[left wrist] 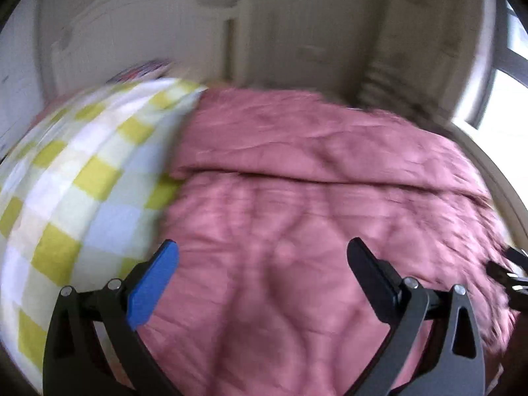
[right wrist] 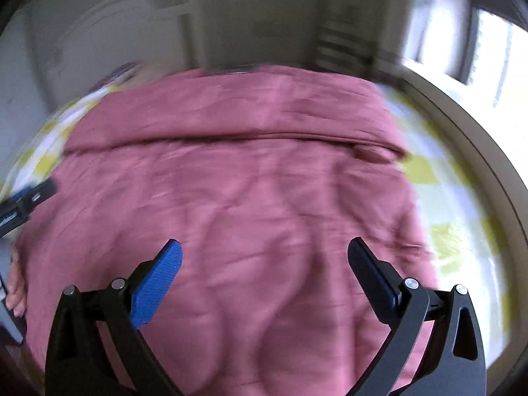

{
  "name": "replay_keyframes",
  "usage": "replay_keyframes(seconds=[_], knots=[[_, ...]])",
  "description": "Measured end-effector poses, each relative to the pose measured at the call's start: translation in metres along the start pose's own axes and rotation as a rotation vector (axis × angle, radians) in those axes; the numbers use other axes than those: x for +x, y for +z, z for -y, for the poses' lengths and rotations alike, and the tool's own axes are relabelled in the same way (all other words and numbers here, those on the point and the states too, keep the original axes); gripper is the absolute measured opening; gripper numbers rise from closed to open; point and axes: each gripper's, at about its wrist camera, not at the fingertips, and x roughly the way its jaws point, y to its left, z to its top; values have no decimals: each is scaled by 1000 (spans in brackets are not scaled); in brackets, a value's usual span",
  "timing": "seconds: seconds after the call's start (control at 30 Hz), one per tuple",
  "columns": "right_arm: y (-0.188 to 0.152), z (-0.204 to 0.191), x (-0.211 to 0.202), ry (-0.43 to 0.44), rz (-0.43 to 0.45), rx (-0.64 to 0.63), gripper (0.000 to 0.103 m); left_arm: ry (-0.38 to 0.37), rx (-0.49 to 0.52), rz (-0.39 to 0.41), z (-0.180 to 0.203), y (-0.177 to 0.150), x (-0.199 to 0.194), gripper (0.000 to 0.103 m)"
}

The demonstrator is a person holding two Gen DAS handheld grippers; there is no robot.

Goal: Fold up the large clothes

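Checked yellow-and-white bedsheet (left wrist: 76, 178) flanks the pink garment (left wrist: 297, 231) on both sides; a white headboard (left wrist: 132, 33) and a window (right wrist: 495, 66) lie beyond. Nothing blocks either claw. Both the left gripper (left wrist: 262, 254) and right gripper (right wrist: 264, 254) hover wide apart, empty, above the garment, whose fold line runs crosswise on the bed.

Yellow-and-white checked bedsheet (left wrist: 66, 178) lying spread over the bed, white carved headboard (left wrist: 109, 33) standing behind, bright window (right wrist: 495, 66) showing at the right, all blurring.
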Motion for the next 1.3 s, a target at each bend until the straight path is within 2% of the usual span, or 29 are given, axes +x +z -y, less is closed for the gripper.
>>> replay_keyframes(seconds=[0.03, 0.1, 0.13, 0.17, 0.23, 0.3, 0.4, 0.5, 0.53, 0.57, 0.67, 0.7, 0.77, 0.87, 0.93, 0.97, 1.0, 1.03, 1.07, 1.13, 1.2, 1.3], knots=[[-6, -16, 8, 16, -22, -64, 97, -20, 41, -7, 8, -5, 0, 101], [-10, -34, 22, -9, -65, -129, 98, -18, 138, -62, 30, -17, 14, 101], [-7, -31, 22, -2, -50, -109, 98, 8, 183, -148, 38, -23, 32, 101], [-5, -28, 23, 5, -62, -102, 98, 1, 181, -169, 39, -19, 37, 101], [-2, -20, 21, 11, -66, -80, 98, -14, 129, -160, 29, -11, 35, 101], [-5, -6, 8, -20, -39, -54, 98, -30, 107, -154, 23, -8, 32, 101], [-16, 16, -13, -58, -13, -16, 98, 46, 98, -112, 8, -15, 14, 101], [-25, 42, 2, -117, -60, 32, 98, 50, 54, -130, -16, -18, 16, 101], [-31, 53, 4, -64, -61, 86, 99, 39, 26, -132, -22, -20, 15, 101], [-32, 58, 2, -53, -46, 110, 98, 35, -4, -130, -26, -20, 17, 101], [-29, 48, -5, -115, -53, 84, 98, 62, -25, -111, -27, -20, 14, 101], [-29, 43, -10, -108, -42, 78, 98, 65, -14, -88, -21, -20, 8, 101], [-30, 22, -25, -22, 3, 28, 98, 2, 22, -32, -6, -24, -14, 101], [-39, -16, -34, 24, 20, -104, 98, -65, 118, 12, 16, -40, -37, 101], [-52, -43, -24, 42, -14, -212, 98, -35, 217, -18, 35, -56, -33, 101], [-60, -50, -16, 32, -25, -233, 98, -6, 256, -56, 42, -64, -24, 101], [-60, -46, -19, 47, 4, -198, 98, 14, 272, -108, 45, -72, -10, 101], [-60, -42, -20, 64, -11, -175, 98, -15, 232, -76, 38, -72, -13, 101], [-58, -39, -21, 73, -21, -166, 98, -26, 204, -88, 33, -70, -13, 101], [-55, -35, -30, 37, -25, -174, 98, -48, 190, -122, 25, -64, -13, 101], [-58, -28, -46, -17, 11, -179, 98, -16, 167, -100, 16, -62, -22, 101], [-74, -14, -56, -3, 20, -159, 98, -21, 113, -78, -8, -70, -35, 101]])
